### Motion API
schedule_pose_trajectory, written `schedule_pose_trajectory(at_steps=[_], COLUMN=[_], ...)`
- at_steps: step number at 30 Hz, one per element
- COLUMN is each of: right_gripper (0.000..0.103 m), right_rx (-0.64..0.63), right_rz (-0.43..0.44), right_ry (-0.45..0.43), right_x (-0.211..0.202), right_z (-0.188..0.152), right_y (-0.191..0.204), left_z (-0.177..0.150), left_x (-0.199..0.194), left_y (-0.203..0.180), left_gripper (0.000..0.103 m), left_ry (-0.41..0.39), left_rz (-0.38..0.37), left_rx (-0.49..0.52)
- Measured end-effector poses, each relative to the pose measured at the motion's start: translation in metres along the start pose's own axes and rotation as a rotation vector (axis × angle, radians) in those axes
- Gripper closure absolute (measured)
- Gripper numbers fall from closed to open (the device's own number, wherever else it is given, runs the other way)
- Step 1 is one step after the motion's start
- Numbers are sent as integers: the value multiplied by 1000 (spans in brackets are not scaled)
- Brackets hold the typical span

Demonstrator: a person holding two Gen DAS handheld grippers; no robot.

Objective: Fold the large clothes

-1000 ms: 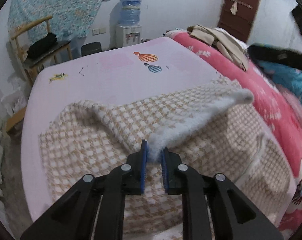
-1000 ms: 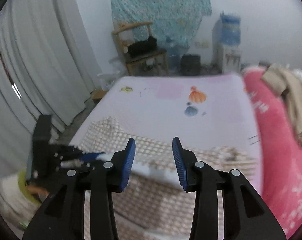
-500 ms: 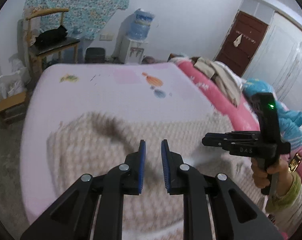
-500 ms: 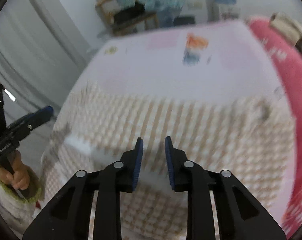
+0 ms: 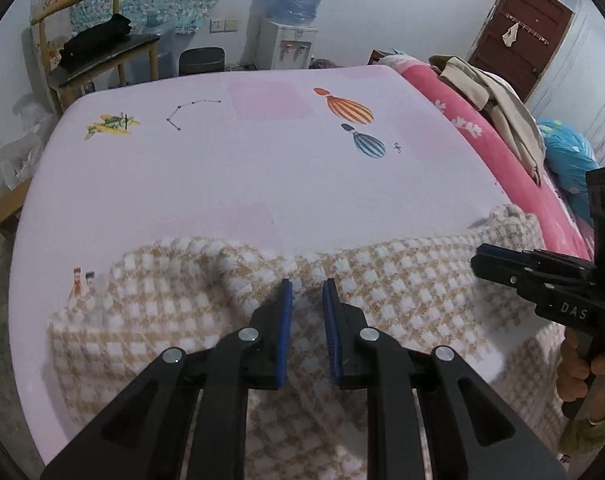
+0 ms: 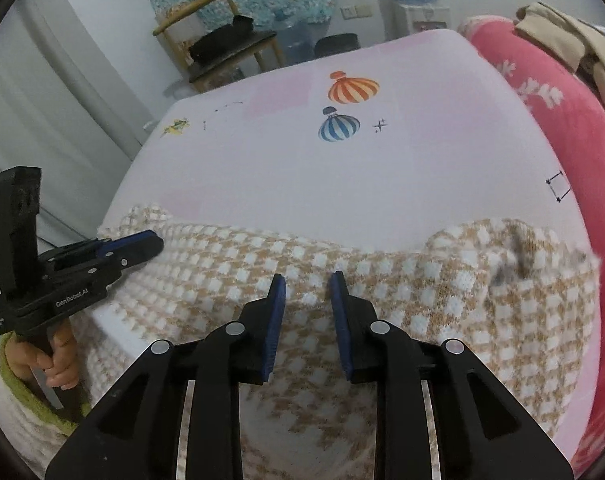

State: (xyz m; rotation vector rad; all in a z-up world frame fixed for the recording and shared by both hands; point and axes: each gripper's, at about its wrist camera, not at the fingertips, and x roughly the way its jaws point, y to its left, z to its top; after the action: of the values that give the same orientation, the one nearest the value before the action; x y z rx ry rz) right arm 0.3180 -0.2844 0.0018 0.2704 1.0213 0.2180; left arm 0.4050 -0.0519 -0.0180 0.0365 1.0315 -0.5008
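Note:
A large tan-and-white checked knit garment lies folded across the near end of the pink bed sheet; it also shows in the right wrist view. My left gripper hovers over the garment's far edge, jaws a little apart and empty. My right gripper hovers over the garment's middle, jaws apart and empty. Each gripper shows in the other's view: the right one at the garment's right end, the left one at its left end.
A pink blanket with beige clothes runs along the bed's right side. A wooden chair, a water dispenser and a dark bin stand beyond the bed. A curtain hangs at the left.
My left gripper let go of the garment's fluffy edge, which dropped flat onto the fold. Both grippers pulled back and now hover empty over the garment. The right jaws narrowed, then widened slightly.

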Motion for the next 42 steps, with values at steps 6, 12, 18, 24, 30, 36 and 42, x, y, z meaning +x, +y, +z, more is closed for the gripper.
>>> schedule_pose_trajectory(at_steps=[6,12,18,24,30,36,42], right_gripper=[77,76,76,64,48,31,31], right_rx=[-112,-207,-152,-115,-104,-94,-41], right_rz=[40,-6,1,-73,-51,-12,10], right_ry=[-25,5,0,-25,-95,-109,-46], right_x=[-18,-12,-37,-66,-115,-141,-126], right_z=[-15,-46,-66,-72,-105,-160,-214], right_y=[35,32,7,17,32,47,59], left_z=[-16,-45,-55,-72,-123,-191,-232], left_x=[-42,-16,-27,-62,-127,-173,-180], left_y=[-31,-39,-23,-27,-10,16,25], left_gripper=[87,87,87,80,67,59,59], left_ry=[-75,44,38,2,-67,-109,-114], left_rz=[-187,-100,-89,-36,-4,47,94], left_rx=[113,177,110,67,-23,-171,-240])
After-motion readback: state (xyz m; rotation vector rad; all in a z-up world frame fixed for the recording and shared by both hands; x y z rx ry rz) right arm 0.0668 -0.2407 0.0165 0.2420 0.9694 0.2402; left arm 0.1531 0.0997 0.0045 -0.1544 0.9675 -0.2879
